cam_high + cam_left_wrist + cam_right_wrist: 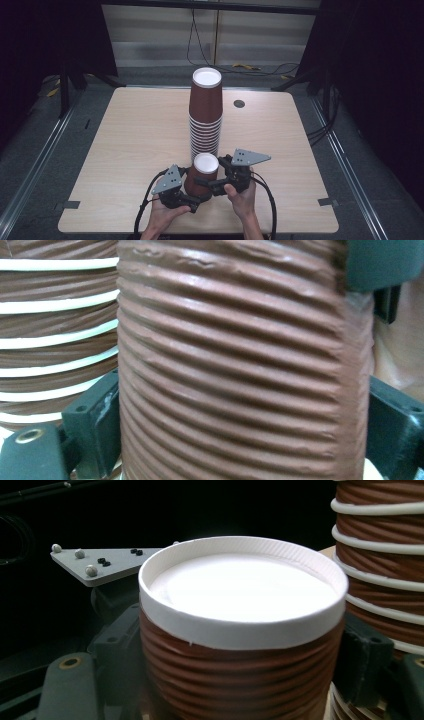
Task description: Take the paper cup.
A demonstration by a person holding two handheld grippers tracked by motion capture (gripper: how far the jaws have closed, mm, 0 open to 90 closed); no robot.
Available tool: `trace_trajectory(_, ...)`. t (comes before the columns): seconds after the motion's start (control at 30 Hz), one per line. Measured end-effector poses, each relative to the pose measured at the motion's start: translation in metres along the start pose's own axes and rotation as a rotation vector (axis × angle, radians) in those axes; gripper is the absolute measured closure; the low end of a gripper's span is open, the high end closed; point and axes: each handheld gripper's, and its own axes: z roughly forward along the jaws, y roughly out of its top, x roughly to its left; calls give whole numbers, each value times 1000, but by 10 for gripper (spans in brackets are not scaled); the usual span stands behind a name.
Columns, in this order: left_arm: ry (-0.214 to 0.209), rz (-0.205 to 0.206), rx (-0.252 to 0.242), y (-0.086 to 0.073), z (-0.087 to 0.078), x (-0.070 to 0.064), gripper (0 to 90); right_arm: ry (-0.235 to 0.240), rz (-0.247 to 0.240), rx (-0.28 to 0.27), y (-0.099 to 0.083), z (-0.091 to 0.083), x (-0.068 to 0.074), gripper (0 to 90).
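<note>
I note both my left gripper [192, 199] and right gripper [212, 183] clamped on the inverted brown cup [202, 174] just before the cup stack [205, 112], apparently steadying it for lifting.

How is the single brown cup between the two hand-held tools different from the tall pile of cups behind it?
The single cup is one cup, short; the pile is many nested cups, rising much taller. The single cup sits clamped between the left tool and right tool near the table's front edge; the pile stands free, farther back. Both are brown, ribbed, upside down, with white bottoms up.
</note>
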Motion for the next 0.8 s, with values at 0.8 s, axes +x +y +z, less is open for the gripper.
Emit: trace_trajectory(0.8,-4,-21,66,-1,-12,9,123,-4,15,20,-1,-3,-3,131)
